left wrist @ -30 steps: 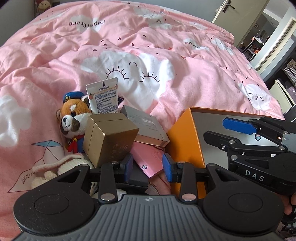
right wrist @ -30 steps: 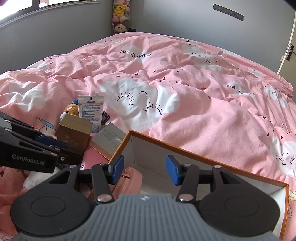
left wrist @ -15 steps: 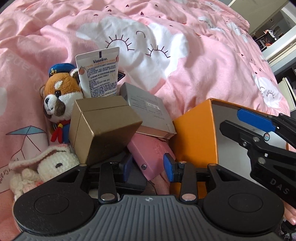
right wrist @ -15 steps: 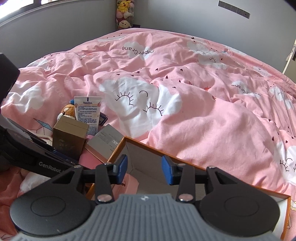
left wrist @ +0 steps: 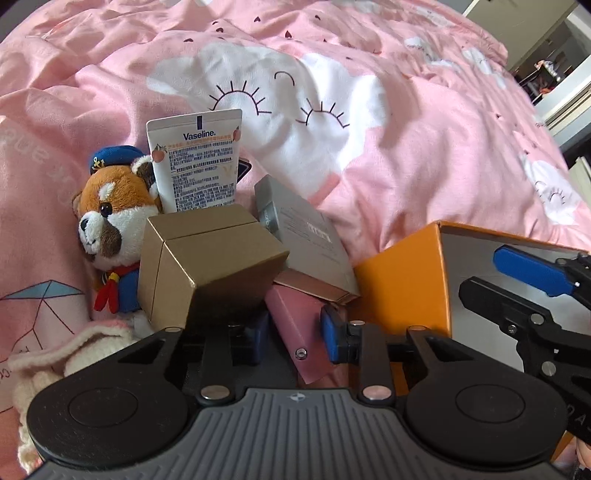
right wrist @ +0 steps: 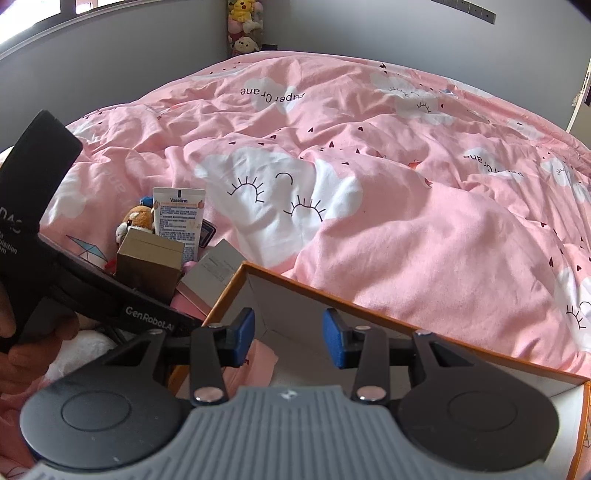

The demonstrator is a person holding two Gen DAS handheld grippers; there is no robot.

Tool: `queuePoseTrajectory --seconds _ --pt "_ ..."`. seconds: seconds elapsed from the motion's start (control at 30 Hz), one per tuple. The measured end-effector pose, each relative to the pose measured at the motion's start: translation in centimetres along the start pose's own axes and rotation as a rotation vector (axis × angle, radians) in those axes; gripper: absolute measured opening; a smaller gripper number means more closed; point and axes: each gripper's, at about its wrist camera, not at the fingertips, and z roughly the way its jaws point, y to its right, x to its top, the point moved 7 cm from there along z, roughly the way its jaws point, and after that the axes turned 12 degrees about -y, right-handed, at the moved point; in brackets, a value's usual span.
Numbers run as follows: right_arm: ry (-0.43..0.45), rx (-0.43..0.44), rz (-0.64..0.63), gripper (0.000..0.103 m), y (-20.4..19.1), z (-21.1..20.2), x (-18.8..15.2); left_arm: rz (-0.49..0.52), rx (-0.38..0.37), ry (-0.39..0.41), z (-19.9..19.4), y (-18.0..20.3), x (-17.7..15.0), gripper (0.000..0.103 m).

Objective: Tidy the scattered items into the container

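Note:
An orange box (left wrist: 402,280) with a white inside stands on the pink bed; its rim also shows in the right wrist view (right wrist: 369,301). Left of it lies a pile: a gold carton (left wrist: 210,266), a grey flat box (left wrist: 310,243), a pink case (left wrist: 295,325), a Vaseline tube (left wrist: 199,162), a plush dog (left wrist: 110,221) and a knitted cream toy (left wrist: 55,362). My left gripper (left wrist: 295,336) is open, its fingers around the near end of the pink case, under the gold carton. My right gripper (right wrist: 288,339) is open and empty above the box's near left corner.
The pink cloud-print duvet (right wrist: 369,184) covers the bed in soft folds all around. A grey wall and a column of plush toys (right wrist: 243,22) stand at the far side. A doorway and shelves (left wrist: 554,66) lie to the far right.
My left gripper has moved forward and down into the pile, so the pink case now lies between its fingers. My right gripper has shifted slightly, still open over the box.

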Motion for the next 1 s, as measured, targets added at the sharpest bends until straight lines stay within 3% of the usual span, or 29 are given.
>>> queuePoseTrajectory --seconds 0.13,0.4,0.57,0.73,0.87,1.0 --pt "0.004 -0.012 0.007 0.043 0.4 -0.3 0.1 0.099 0.009 0.131 -1.9 1.7 -0.1 0.024" --pt "0.007 -0.016 0.007 0.043 0.1 -0.6 -0.2 0.073 -0.027 0.067 0.3 1.8 0.6 0.025" --pt "0.006 -0.018 0.007 0.042 0.3 -0.7 0.0 0.118 -0.006 0.098 -0.5 2.0 0.0 0.022" --pt "0.007 0.043 -0.002 0.036 -0.5 -1.1 1.6 0.122 -0.014 0.104 -1.5 1.5 0.0 0.019" --pt "-0.079 0.16 0.018 0.036 -0.5 -0.1 4.7 0.138 -0.025 0.125 -2.3 1.4 0.6 0.019" --pt "-0.179 0.171 0.062 0.032 -0.1 2.6 7.6 0.133 -0.06 0.141 -2.3 1.1 0.9 0.019"
